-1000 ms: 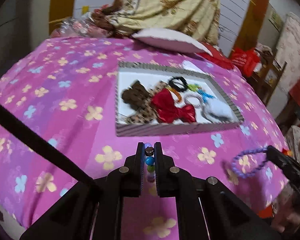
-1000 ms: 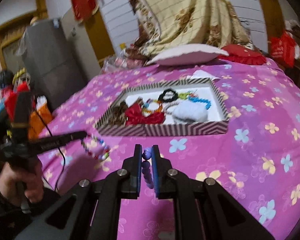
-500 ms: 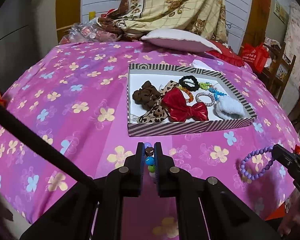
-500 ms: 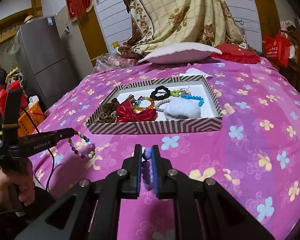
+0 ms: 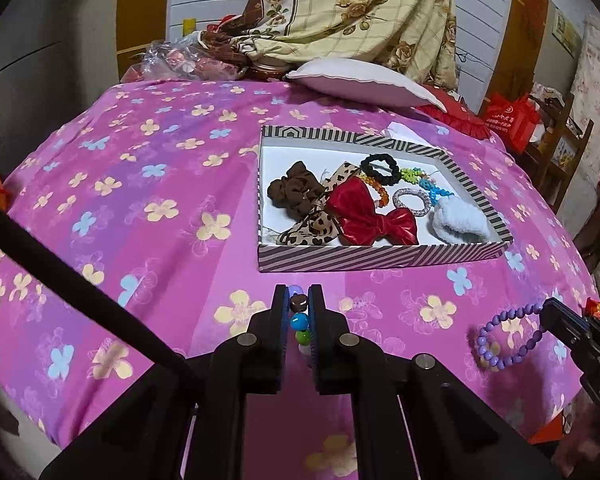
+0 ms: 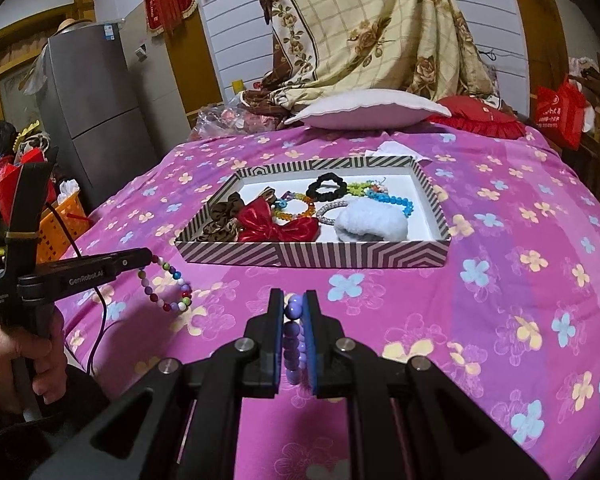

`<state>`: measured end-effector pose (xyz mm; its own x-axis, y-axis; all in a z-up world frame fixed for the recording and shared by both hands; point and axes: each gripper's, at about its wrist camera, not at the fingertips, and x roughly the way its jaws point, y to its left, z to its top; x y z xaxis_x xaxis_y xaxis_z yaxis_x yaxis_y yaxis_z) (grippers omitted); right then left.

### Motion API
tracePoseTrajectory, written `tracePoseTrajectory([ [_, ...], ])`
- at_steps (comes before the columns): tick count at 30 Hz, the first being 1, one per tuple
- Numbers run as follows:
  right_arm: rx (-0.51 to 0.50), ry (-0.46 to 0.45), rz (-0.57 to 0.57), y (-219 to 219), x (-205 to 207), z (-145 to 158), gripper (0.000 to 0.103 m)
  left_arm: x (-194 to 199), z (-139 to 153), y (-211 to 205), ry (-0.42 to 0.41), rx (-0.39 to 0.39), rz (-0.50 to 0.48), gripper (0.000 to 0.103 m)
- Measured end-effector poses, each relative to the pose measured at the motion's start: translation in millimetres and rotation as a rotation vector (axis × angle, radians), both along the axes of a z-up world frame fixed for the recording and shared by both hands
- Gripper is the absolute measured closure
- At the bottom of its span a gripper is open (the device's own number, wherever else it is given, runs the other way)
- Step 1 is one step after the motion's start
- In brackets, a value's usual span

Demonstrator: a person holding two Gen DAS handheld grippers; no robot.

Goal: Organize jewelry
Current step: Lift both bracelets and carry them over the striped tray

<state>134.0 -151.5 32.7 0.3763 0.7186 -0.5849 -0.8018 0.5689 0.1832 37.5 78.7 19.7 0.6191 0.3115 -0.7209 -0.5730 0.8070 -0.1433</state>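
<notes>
Left wrist view: since a second ago the tray (image 5: 380,257) has slid rightward in frame and now sits sharp, no blur. The bed (image 5: 140,200) wears a pink floral sheet; the shallow striped cardboard tray on it holds a satin red bow (image 5: 372,212), a fuzzy white scrunchie (image 5: 460,220) and bead loops. The left gripper (image 5: 299,312) is nearly closed, pinching a multicoloured bracelet (image 6: 168,288) of glossy round beads above the sheet. The right gripper (image 6: 293,312) likewise clamps a purple bracelet (image 5: 508,340), hanging short of the tray.
</notes>
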Motion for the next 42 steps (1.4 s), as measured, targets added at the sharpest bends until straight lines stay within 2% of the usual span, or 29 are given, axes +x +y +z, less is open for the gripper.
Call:
tracePoseTrajectory([
  [30,0.032,-0.039,0.007,-5.0,-6.4,10.2,0.094,-1.5,0.0,-2.3,-0.003,0.004,-0.008,0.103],
  [37,0.053,-0.052,-0.019,0.9,9.0,18.3,0.094,-3.5,4.0,4.4,-0.064,-0.053,-0.027,0.103],
  [42,0.08,-0.073,-0.016,13.8,27.7,33.6,0.094,5.1,15.8,16.5,-0.104,-0.056,-0.032,0.103],
])
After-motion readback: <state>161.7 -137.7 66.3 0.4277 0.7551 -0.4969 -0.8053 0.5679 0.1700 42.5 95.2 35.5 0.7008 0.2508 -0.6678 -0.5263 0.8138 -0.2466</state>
